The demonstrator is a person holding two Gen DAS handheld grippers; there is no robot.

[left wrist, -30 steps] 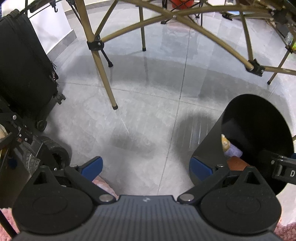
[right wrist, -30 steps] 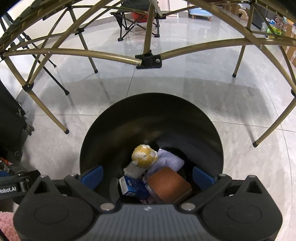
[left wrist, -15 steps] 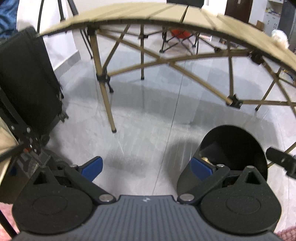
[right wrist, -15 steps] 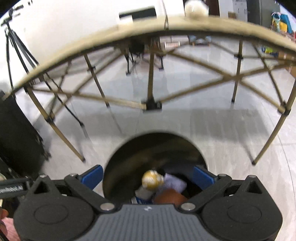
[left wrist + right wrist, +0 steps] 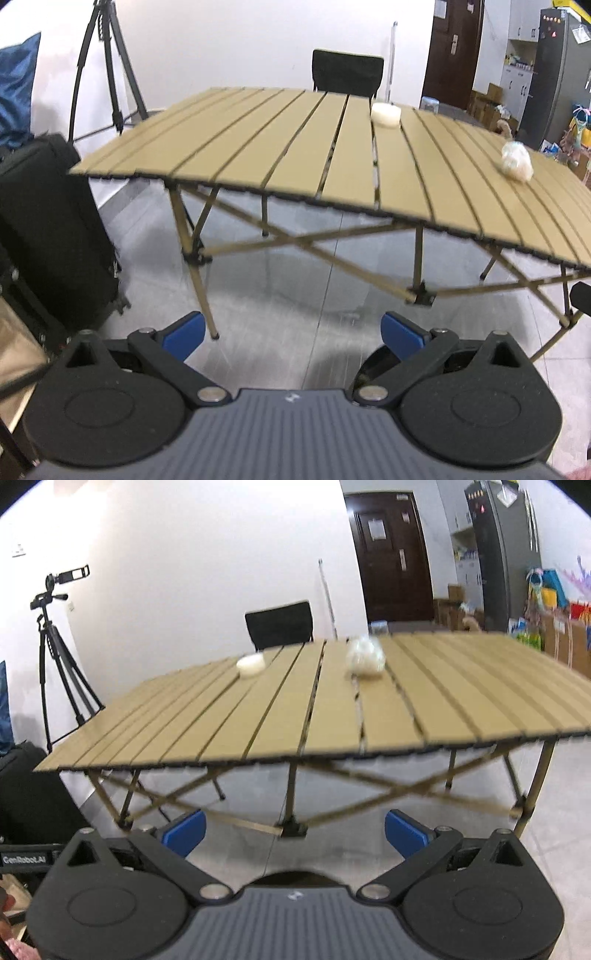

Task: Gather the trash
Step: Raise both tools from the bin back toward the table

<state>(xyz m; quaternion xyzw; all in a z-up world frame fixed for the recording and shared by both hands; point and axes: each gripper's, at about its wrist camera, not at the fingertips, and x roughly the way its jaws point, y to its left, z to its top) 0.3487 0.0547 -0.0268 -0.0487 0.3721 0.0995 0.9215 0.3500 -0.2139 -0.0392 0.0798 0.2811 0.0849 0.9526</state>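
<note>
Both grippers are held at about table height, facing a slatted tan folding table [image 5: 295,147] on crossed metal legs. The left gripper [image 5: 293,334] is seen with its blue-tipped fingers [image 5: 184,334] spread wide apart and nothing between them; the right gripper [image 5: 293,830] is likewise spread wide and empty. Two pieces of trash are noted on the tabletop, well apart from both grippers: a pale, rounded white lump [image 5: 386,114] near the far edge, and a crumpled whitish wad [image 5: 516,161] nearer the right side in the left wrist view. In the right wrist view the same lump [image 5: 251,664] lies to the left of the wad [image 5: 365,659], both motion-blurred, so their material cannot be told. Only the dark rim of the black bin [image 5: 295,877] is visible, low between the right gripper's fingers, on the grey tiled floor [image 5: 277,295]; its contents are hidden in this view. A black chair [image 5: 279,624] stands behind the table's far edge. A black suitcase [image 5: 48,229] is recorded at the left of the table, and a tripod with a camera [image 5: 55,657] stands against the white wall. A dark door [image 5: 391,554] is seen beyond.
</note>
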